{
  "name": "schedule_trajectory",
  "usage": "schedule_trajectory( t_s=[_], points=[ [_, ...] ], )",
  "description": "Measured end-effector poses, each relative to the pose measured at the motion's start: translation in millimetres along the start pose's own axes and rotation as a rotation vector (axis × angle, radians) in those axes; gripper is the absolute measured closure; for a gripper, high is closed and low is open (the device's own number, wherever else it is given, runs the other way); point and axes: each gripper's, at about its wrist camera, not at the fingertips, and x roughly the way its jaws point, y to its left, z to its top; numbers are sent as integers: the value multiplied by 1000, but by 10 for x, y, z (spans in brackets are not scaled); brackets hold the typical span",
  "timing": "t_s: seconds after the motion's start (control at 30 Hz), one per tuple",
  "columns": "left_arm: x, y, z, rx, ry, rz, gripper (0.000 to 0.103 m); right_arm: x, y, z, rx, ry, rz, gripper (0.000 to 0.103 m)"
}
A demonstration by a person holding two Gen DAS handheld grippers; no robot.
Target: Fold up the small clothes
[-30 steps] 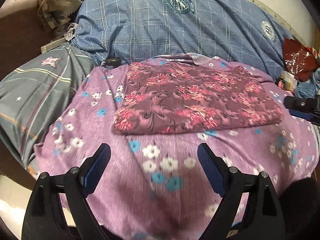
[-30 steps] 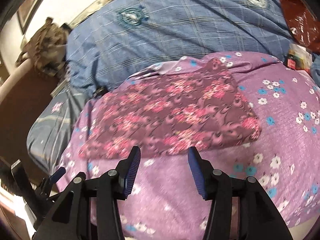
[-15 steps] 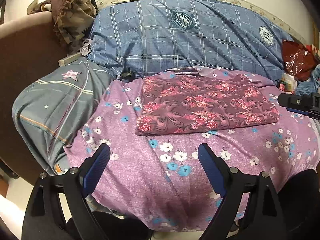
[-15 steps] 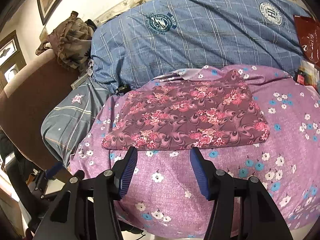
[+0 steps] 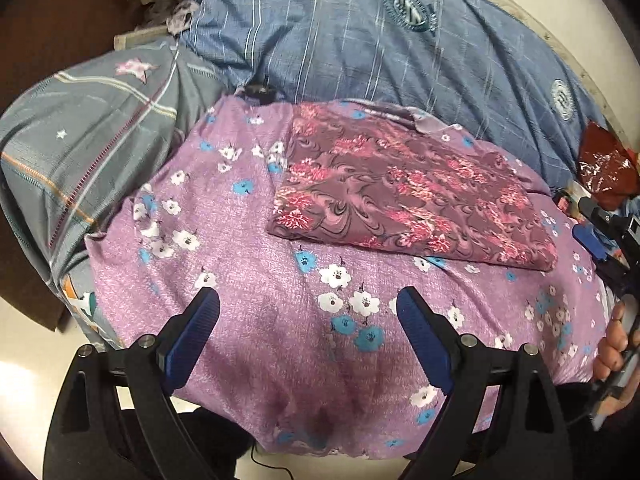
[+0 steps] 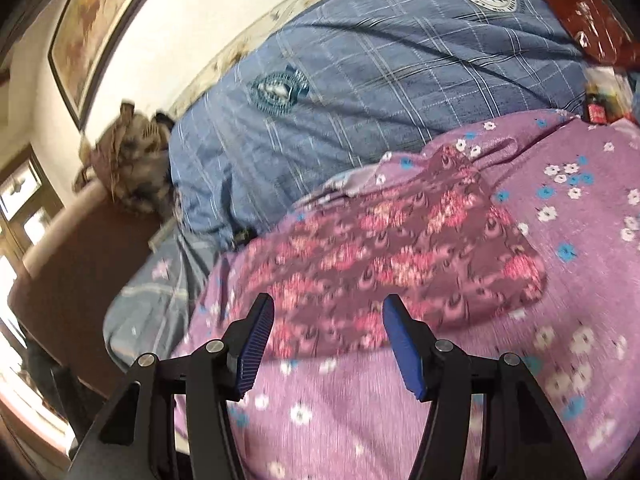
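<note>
A folded maroon garment with pink flowers (image 5: pixel 408 196) lies flat on the purple floral sheet (image 5: pixel 260 280), toward its far side. My left gripper (image 5: pixel 306 296) hovers over the bare sheet short of the garment's near edge, open wide and empty. My right gripper (image 6: pixel 329 302) is open, jaws narrower than the left's, nothing between them. It points at the near edge of the garment (image 6: pixel 400 260), and this view is motion-blurred. In the left wrist view the right gripper (image 5: pixel 600 236) shows at the far right, with a hand (image 5: pixel 614 344) below it.
A blue plaid quilt (image 5: pixel 360 40) is heaped behind the garment. A grey star pillow (image 5: pixel 80 140) lies at the left. A red bag (image 5: pixel 604 172) and small items sit at the right. Bunched clothes (image 6: pixel 128 168) rest on a brown headboard (image 6: pixel 72 272).
Both views pulled back from the bed half a second ago and have since come nearer, tilted. The right jaws have spread a little. The garment has not moved.
</note>
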Motion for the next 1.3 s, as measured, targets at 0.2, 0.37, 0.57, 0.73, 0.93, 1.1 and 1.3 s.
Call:
schedule_trajectory(
  t_s=[0.2,0.37,0.57,0.73,0.93,1.1,1.3],
  points=[
    [357,-103,139,-92,86,-69,12,313,-328,-16,153,102,77,44],
    [696,-189,238,-180,145,-121,13,398,-500,-65,231,208,100,44],
    [967,-64,328,-298,168,-167,25,284,-1197,-76,490,214,35,43],
    [1160,132,357,-436,202,-206,25,297,-1458,-155,628,190,-11,36],
    [1293,191,519,-488,205,-221,25,563,-1426,-60,643,144,-53,35],
    [1416,286,595,-573,198,-241,25,716,-1465,-8,696,72,-41,37],
    [1476,369,605,-617,188,-231,83,816,-1478,24,644,100,-88,97]
  ],
)
